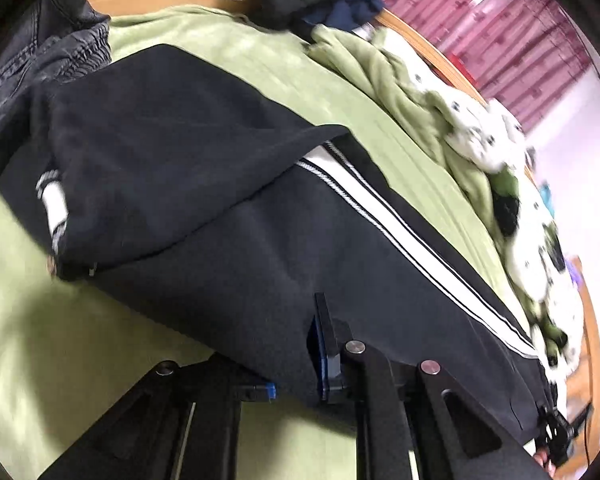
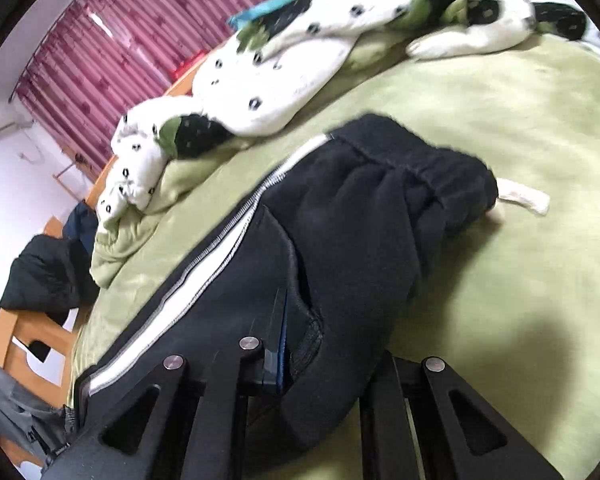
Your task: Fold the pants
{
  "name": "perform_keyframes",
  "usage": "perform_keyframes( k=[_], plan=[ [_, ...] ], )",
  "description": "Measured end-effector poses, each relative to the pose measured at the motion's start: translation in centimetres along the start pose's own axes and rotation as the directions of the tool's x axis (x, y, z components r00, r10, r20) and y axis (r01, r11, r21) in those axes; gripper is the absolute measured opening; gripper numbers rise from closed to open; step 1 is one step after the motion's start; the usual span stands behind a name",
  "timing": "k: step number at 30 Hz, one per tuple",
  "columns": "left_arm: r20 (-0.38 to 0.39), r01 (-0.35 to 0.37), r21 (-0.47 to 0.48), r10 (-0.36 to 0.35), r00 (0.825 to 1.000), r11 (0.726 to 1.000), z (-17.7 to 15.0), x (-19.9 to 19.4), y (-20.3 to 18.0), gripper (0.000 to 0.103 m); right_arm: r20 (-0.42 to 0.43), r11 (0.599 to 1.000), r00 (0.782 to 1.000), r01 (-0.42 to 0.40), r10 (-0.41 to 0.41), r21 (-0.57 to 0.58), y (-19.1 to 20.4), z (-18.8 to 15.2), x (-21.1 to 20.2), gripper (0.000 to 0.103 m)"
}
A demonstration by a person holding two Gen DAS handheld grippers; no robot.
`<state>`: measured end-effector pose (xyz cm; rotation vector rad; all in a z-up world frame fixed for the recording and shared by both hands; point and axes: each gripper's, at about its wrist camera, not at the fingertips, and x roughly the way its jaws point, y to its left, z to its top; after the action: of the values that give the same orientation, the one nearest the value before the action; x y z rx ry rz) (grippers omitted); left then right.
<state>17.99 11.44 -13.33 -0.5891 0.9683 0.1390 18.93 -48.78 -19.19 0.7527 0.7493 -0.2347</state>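
Note:
Black pants [image 1: 180, 160] with a white side stripe [image 1: 400, 216] lie on the green bed sheet [image 1: 40, 340], one part doubled over the rest. My left gripper [image 1: 296, 376] is shut on the pants' near edge. One blue-padded finger [image 1: 326, 344] rests on top and the other is mostly hidden under the cloth. In the right wrist view the gathered waistband end of the pants [image 2: 360, 240] shows, with a white drawstring [image 2: 520, 200] trailing out. My right gripper [image 2: 300, 360] is shut on the cloth beside the pocket opening, and only its left finger [image 2: 278, 340] is visible.
A white blanket [image 2: 284, 80] with black and green marks and a bunched green cover [image 1: 380, 76] lie along the bed's far side. A grey denim garment [image 1: 48, 52] and dark clothes [image 2: 40, 276] sit by the wooden bed frame [image 2: 24, 332]. Maroon curtains [image 2: 120, 40] hang beyond.

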Motion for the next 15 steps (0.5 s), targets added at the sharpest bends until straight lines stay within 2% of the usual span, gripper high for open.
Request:
perform_keyframes(
  k=[4,8,10,11,13,15],
  plan=[
    [-0.065,0.033,0.074,-0.028,0.997,0.997,-5.9,-3.6,-1.1,0.014,-0.020,0.999,0.999,0.050,-0.050,-0.005,-5.1,-0.6,-5.4,0.012],
    [-0.147,0.086,0.132,-0.067,0.987,0.988,-12.3,-7.0,-1.6,0.014,-0.002,0.992,0.994,0.113,-0.114,-0.051,-10.1,-1.1,-11.1,0.013],
    [-0.156,0.086,0.180,-0.058,0.986,0.980,-14.7,-8.3,-1.9,0.014,-0.006,0.989,0.990,0.139,-0.139,-0.047,-12.5,-1.9,-12.7,0.013],
    [-0.142,0.060,0.214,-0.030,0.989,0.975,-15.6,-8.8,-2.2,0.015,-0.023,0.988,0.988,0.149,-0.150,-0.037,-13.7,-2.4,-12.9,0.014],
    [-0.121,0.017,0.246,0.014,0.993,0.969,-16.1,-8.6,-2.3,0.018,-0.086,0.986,0.982,0.169,-0.169,-0.017,-15.6,-3.6,-12.4,0.019],
    [-0.155,-0.001,0.242,0.039,0.987,0.970,-16.1,-8.3,-1.8,0.024,-0.084,0.982,0.979,0.186,-0.186,-0.009,-16.4,-4.4,-12.8,0.038]
  ],
)
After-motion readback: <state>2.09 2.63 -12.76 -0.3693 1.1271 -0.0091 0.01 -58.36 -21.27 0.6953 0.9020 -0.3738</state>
